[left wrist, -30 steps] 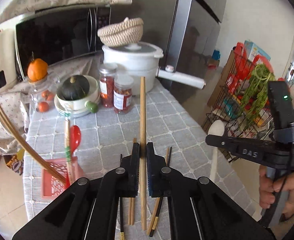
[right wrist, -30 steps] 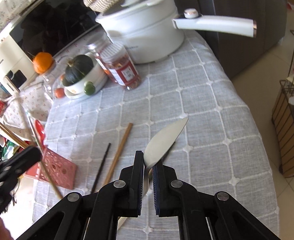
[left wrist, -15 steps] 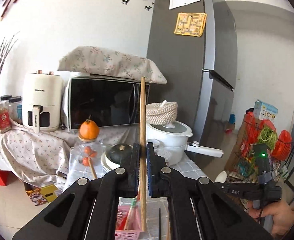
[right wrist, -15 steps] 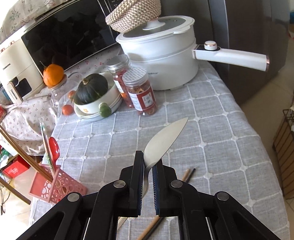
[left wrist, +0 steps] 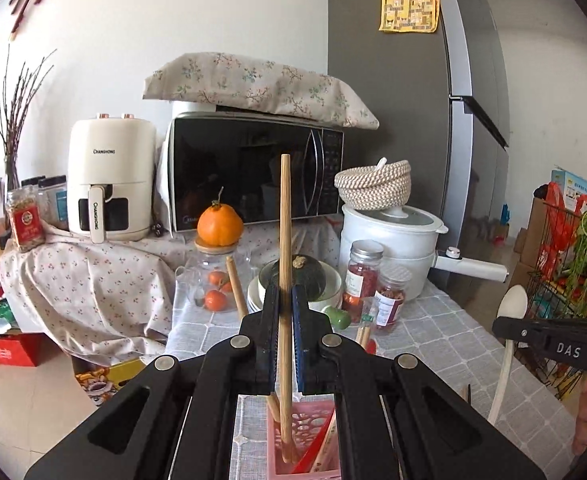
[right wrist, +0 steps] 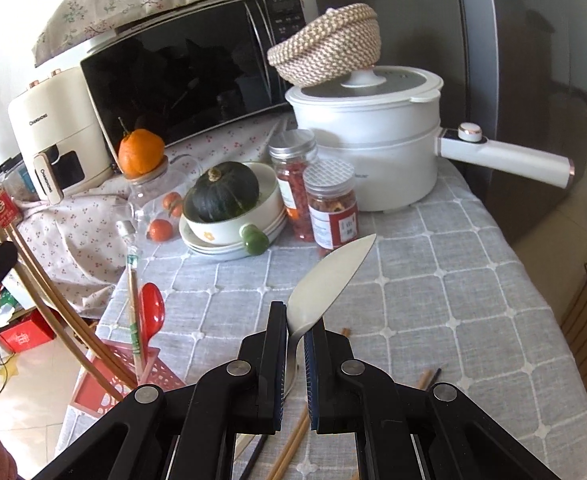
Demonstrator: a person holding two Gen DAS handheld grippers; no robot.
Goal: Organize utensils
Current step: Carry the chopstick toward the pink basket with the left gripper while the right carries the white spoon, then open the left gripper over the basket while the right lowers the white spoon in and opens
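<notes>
My left gripper (left wrist: 285,300) is shut on a wooden chopstick (left wrist: 284,240), held upright with its lower end inside the pink utensil basket (left wrist: 305,436). The basket (right wrist: 105,384) stands at the table's left edge and holds more chopsticks and a red spoon (right wrist: 151,314). My right gripper (right wrist: 294,320) is shut on a white spoon (right wrist: 329,276) above the grey checked tablecloth; the spoon also shows in the left wrist view (left wrist: 511,316). Loose chopsticks (right wrist: 293,444) lie on the cloth under the right gripper.
At the back stand a white pot (right wrist: 373,132) with a long handle, two spice jars (right wrist: 331,208), a bowl with a green squash (right wrist: 221,196), a glass jar topped by an orange (right wrist: 141,152), a microwave (left wrist: 253,176) and an air fryer (left wrist: 109,180). A wire rack (left wrist: 565,264) stands right of the table.
My left gripper tilted up from facing the table to level and carried the chopstick upright over the basket, its end now inside. The right gripper with the spoon moved back and rose slightly.
</notes>
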